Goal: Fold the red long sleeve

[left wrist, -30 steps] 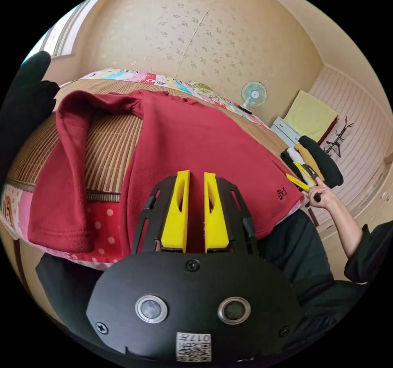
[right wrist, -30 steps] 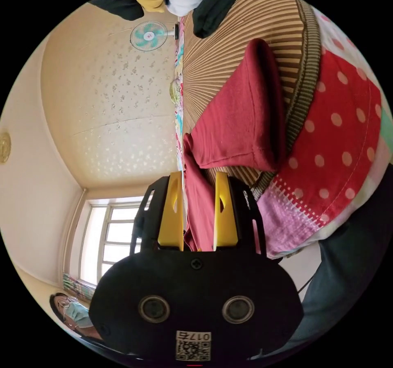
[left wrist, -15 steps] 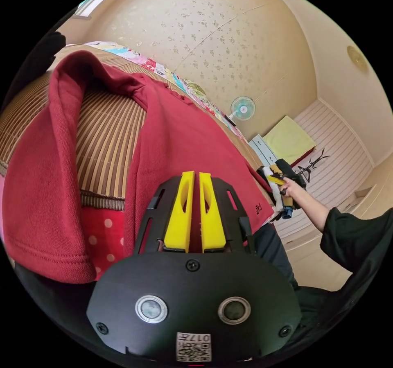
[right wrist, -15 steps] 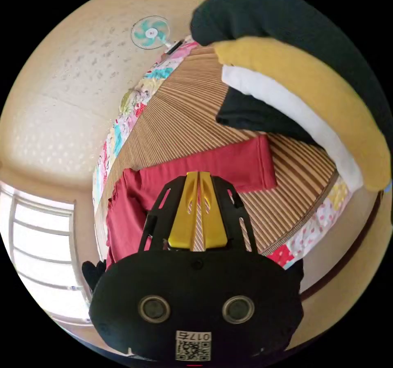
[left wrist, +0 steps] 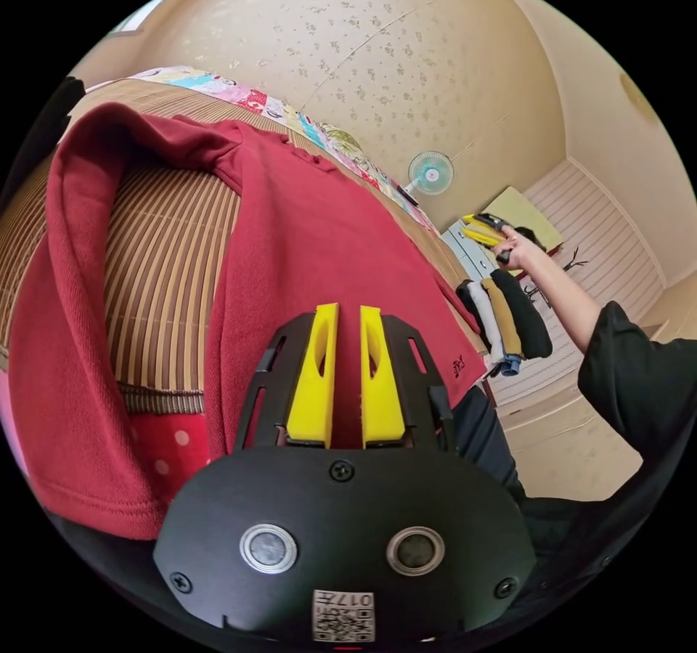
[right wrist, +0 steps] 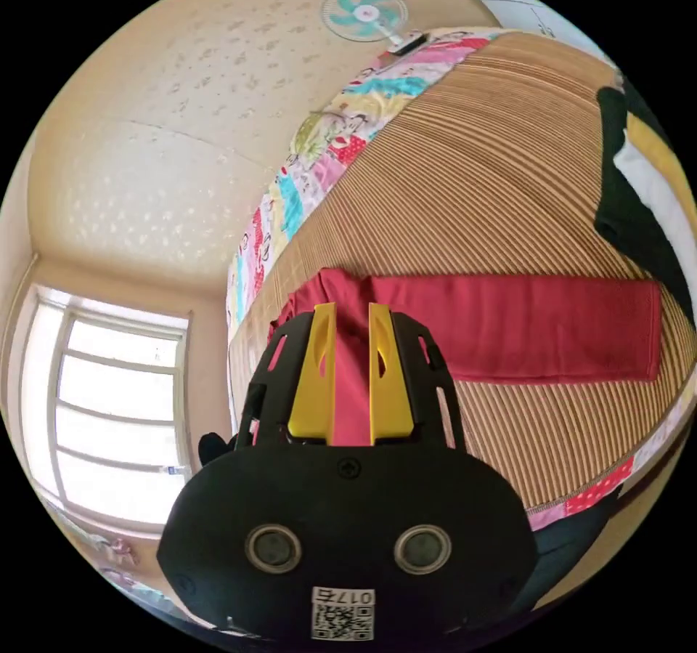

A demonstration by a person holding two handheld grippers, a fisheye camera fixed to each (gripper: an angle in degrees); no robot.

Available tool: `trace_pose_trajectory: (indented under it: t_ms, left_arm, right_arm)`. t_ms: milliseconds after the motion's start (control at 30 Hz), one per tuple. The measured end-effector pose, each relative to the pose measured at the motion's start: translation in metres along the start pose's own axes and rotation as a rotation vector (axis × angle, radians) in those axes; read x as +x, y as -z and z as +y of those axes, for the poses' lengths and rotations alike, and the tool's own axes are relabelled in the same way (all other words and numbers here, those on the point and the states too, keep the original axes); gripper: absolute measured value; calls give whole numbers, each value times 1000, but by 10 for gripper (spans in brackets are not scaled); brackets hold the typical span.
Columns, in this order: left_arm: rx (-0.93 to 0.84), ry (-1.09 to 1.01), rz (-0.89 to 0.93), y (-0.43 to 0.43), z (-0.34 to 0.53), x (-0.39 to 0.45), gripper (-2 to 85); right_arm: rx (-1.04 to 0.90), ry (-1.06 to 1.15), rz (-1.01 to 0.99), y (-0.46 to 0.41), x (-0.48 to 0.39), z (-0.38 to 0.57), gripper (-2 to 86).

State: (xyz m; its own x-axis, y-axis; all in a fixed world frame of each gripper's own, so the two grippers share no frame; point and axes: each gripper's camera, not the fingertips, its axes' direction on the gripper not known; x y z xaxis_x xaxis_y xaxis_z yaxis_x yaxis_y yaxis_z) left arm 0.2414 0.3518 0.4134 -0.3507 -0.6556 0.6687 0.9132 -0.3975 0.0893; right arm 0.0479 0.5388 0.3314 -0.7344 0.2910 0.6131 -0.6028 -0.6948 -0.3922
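Note:
The red long sleeve (left wrist: 327,232) lies spread on a striped bamboo mat (left wrist: 167,261) on a bed. One sleeve (left wrist: 65,362) droops over the bed's near edge. My left gripper (left wrist: 348,309) hovers over the shirt's hem, jaws a little apart, red cloth showing behind the gap. A hand holds my right gripper (left wrist: 479,230) up in the air, beyond the shirt. In the right gripper view the right gripper (right wrist: 352,308) is open, and the other sleeve (right wrist: 523,326) lies flat and straight across the mat (right wrist: 494,173) below it.
A stack of folded clothes (left wrist: 504,319) sits at the bed's far end, also at the edge of the right gripper view (right wrist: 639,188). A person's arm (left wrist: 566,297) reaches over it. A fan (right wrist: 363,12) hangs on the wall, a window (right wrist: 116,420) is opposite.
The right gripper has lifted away from beside the clothes stack and its jaws, shut half a second ago, now stand apart. The left jaws have widened a little.

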Motion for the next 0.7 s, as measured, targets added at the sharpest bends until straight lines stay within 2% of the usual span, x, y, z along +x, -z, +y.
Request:
trace_pose_trajectory:
  t_ms: [67, 267, 433, 600, 700]
  left_arm:
    - [-4, -14, -8, -1, 3, 7, 73]
    - [-14, -36, -37, -6, 10, 24, 87]
    - [4, -23, -36, -8, 20, 32, 84]
    - [3, -27, -44, -9, 26, 43, 84]
    - [13, -29, -54, -9, 31, 50, 84]
  right_arm:
    - [-38, -188, 22, 1, 81, 10, 69]
    - [-48, -399, -146, 35, 187, 35, 72]
    - [19, -515, -209, 48, 214, 35, 83]
    - [89, -556, -89, 36, 205, 23, 66]
    - [127, -589, 47, 23, 180, 19, 42]
